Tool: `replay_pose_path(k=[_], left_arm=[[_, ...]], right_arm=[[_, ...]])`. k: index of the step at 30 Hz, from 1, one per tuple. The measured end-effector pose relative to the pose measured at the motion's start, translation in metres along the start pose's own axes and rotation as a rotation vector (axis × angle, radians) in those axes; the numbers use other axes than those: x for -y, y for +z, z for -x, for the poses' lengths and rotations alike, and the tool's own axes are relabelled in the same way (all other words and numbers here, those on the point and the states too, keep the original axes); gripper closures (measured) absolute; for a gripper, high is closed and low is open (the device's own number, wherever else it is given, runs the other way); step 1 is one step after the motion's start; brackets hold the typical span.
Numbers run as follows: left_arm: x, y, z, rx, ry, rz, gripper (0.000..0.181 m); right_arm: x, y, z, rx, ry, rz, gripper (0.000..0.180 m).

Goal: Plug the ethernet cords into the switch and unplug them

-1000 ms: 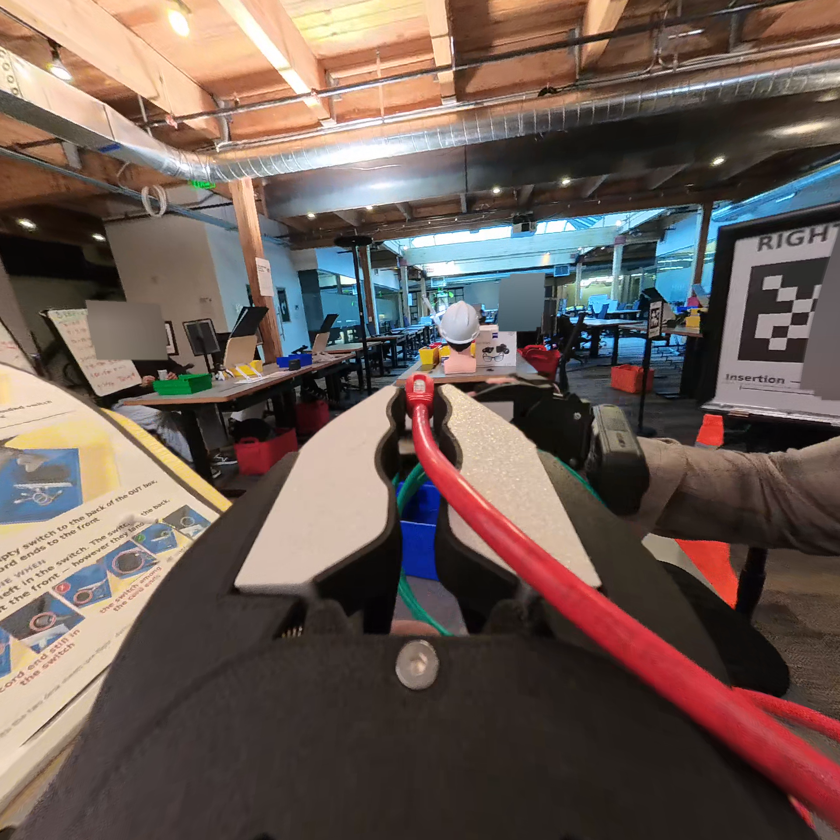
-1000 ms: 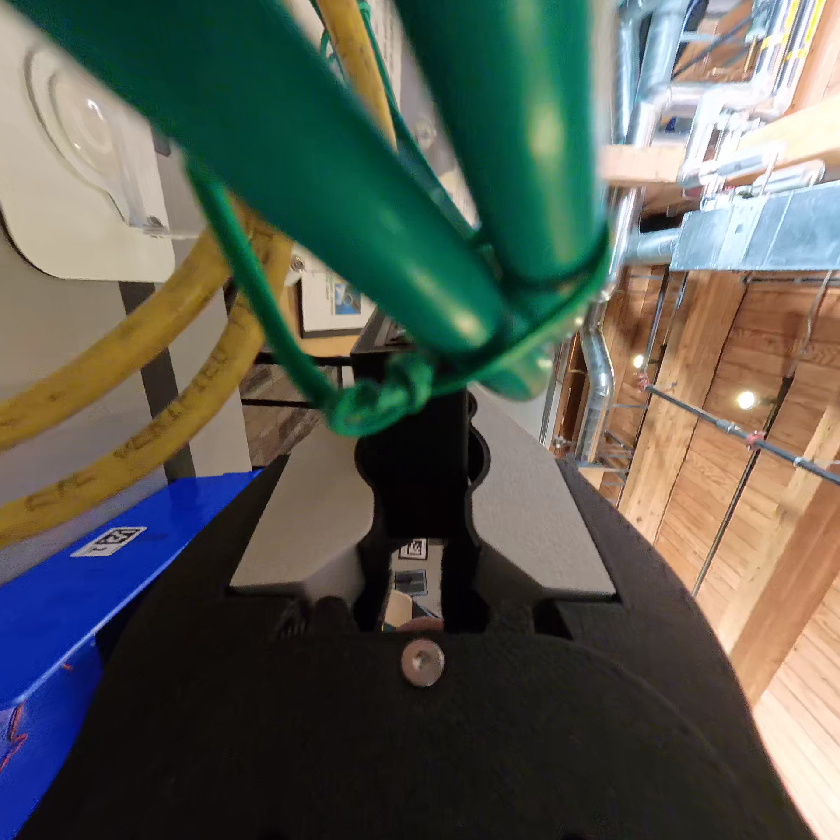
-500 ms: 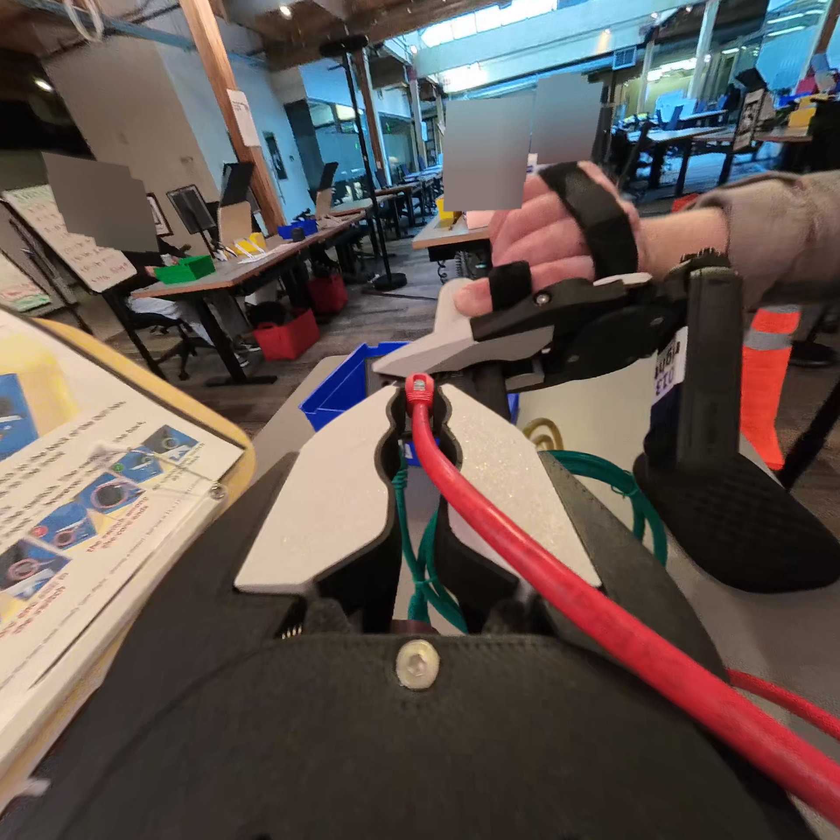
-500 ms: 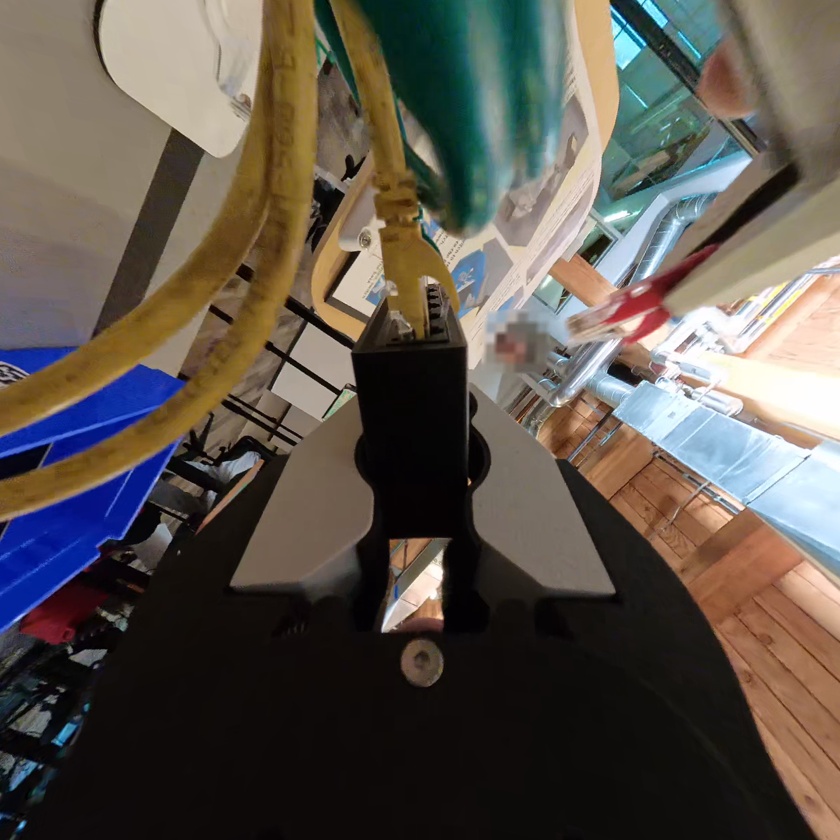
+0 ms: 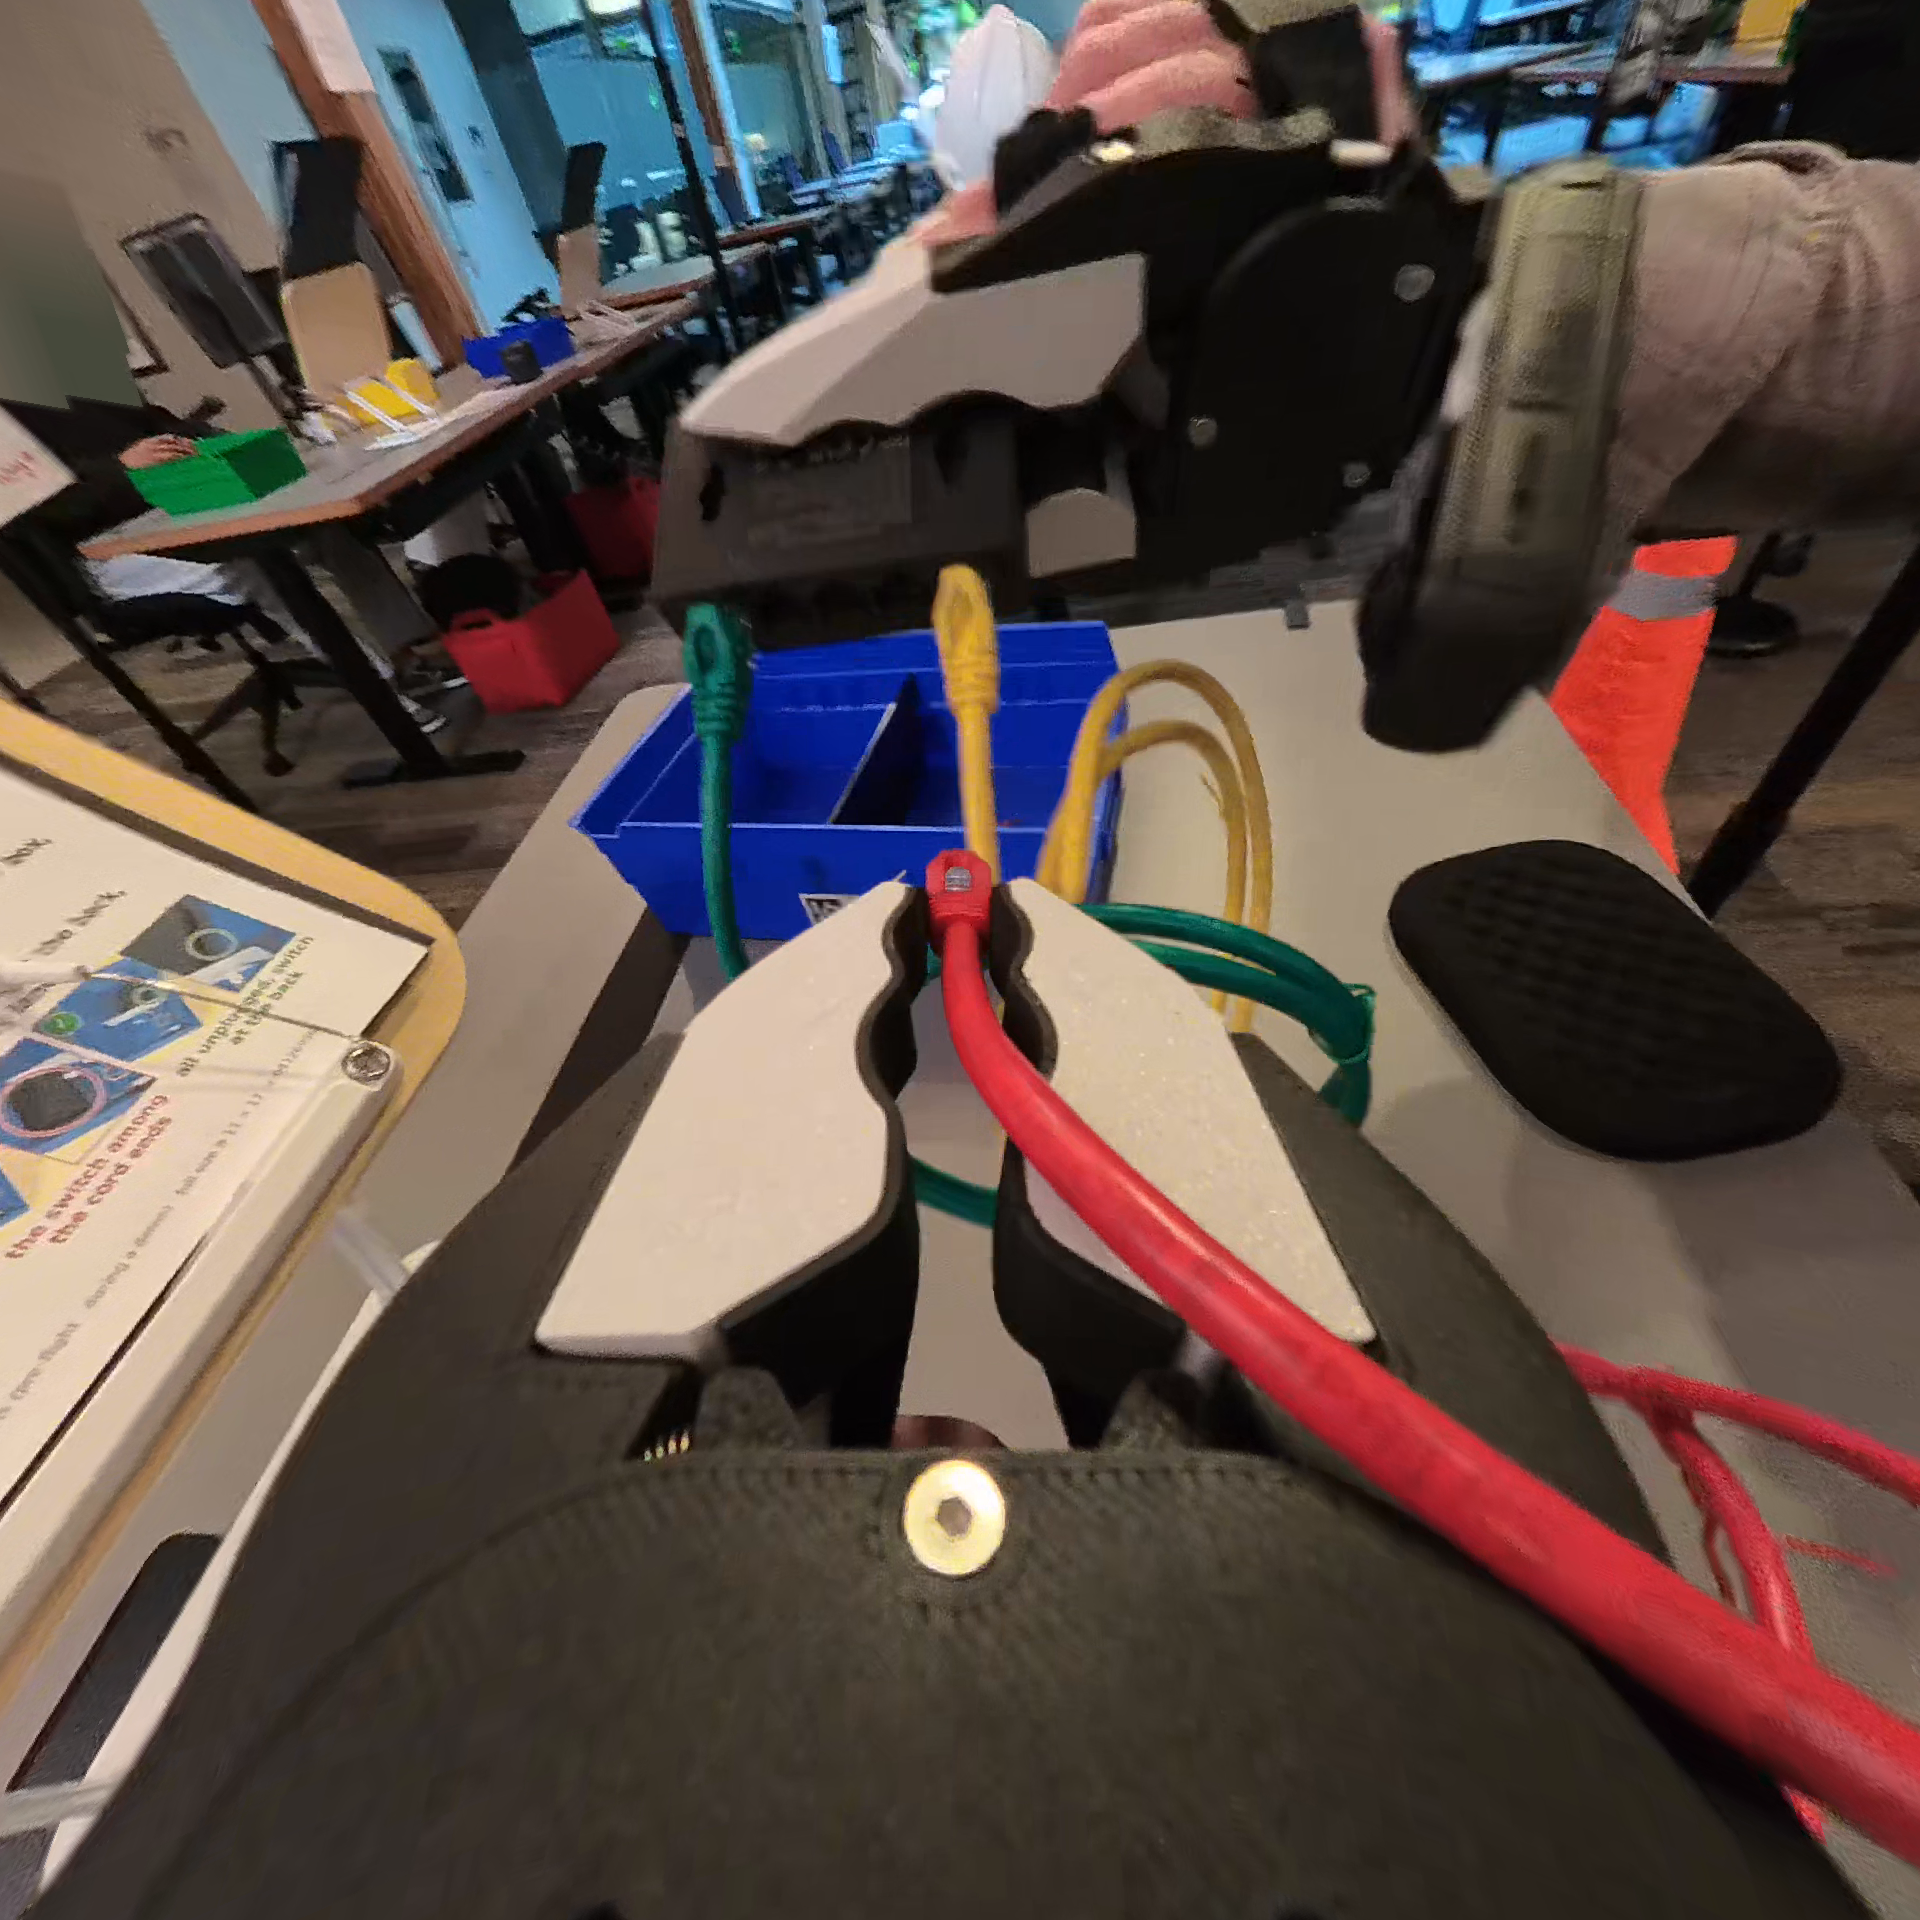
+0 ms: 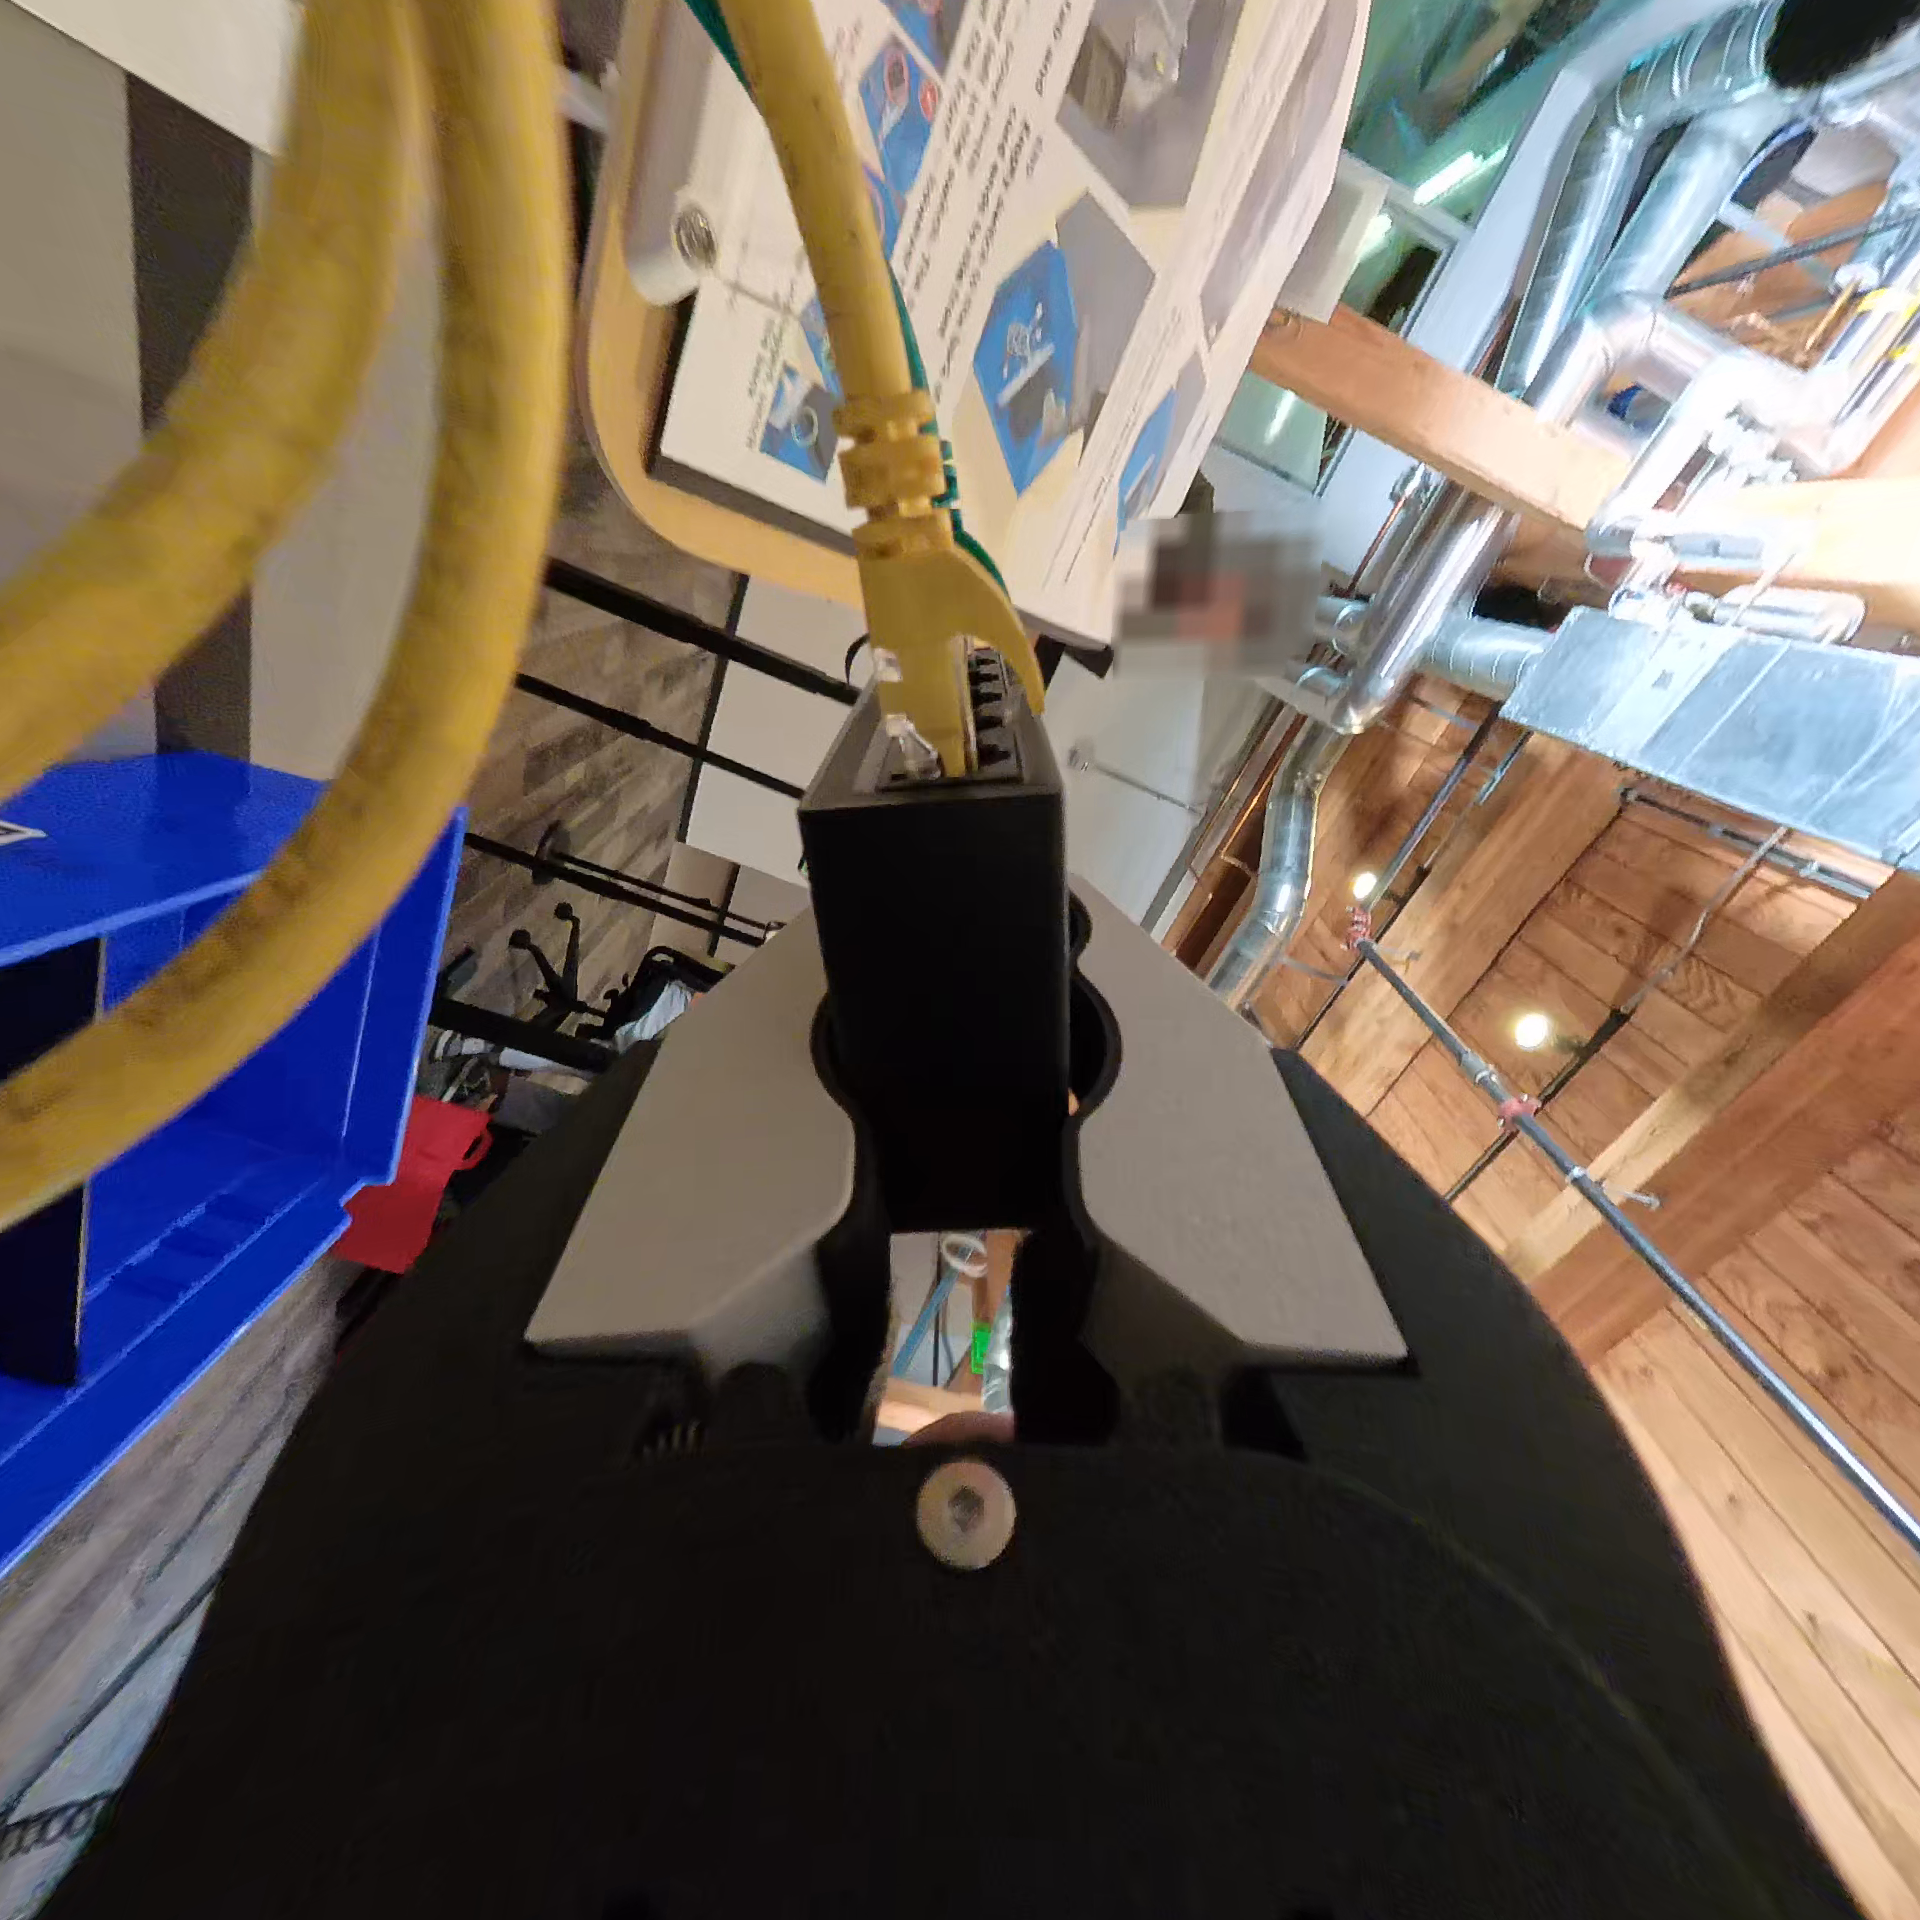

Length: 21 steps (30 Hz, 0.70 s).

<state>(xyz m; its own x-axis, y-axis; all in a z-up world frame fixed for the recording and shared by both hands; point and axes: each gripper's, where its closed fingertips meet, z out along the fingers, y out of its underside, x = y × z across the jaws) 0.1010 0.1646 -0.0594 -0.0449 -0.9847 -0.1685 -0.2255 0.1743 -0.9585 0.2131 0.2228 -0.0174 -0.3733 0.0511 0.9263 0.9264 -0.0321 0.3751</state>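
Note:
My left gripper [image 5: 956, 909] is shut on the red ethernet cord [image 5: 1195, 1205], just behind its plug [image 5: 956, 883], which sticks out past the fingertips. My right gripper [image 6: 940, 920] is shut on the black switch [image 6: 935, 831]. In the left wrist view the switch [image 5: 821, 509] hangs above and just beyond the red plug, ports facing down. A yellow cord [image 5: 966, 665] and a green cord [image 5: 717, 675] are plugged into it from below. The yellow plug [image 6: 914, 603] also shows seated in a port in the right wrist view.
A blue divided bin [image 5: 727, 831] stands on the grey table [image 5: 1403, 790] just past my left gripper. A black pad [image 5: 1600, 997] lies at the right. An instruction board [image 5: 187, 1039] stands at the left. An orange cone [image 5: 1642, 675] stands behind the table.
My left gripper has tipped downward towards the table with the red cord. The right gripper and switch now sit closer, above the red plug. The green cord has swung out of the right view.

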Motion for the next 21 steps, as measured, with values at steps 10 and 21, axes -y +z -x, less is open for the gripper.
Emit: replay_pose_path(k=[10,21], left_arm=[[-0.052,-0.02,0.03,0.021,-0.072,0.165,0.169],[0.058,-0.062,0.039,0.21,-0.187,-0.359,0.169]], right_arm=[[-0.049,0.005,0.011,-0.018,0.285,0.116,0.151],[0.0,0.019,0.039,0.002,0.241,0.078,0.152]])
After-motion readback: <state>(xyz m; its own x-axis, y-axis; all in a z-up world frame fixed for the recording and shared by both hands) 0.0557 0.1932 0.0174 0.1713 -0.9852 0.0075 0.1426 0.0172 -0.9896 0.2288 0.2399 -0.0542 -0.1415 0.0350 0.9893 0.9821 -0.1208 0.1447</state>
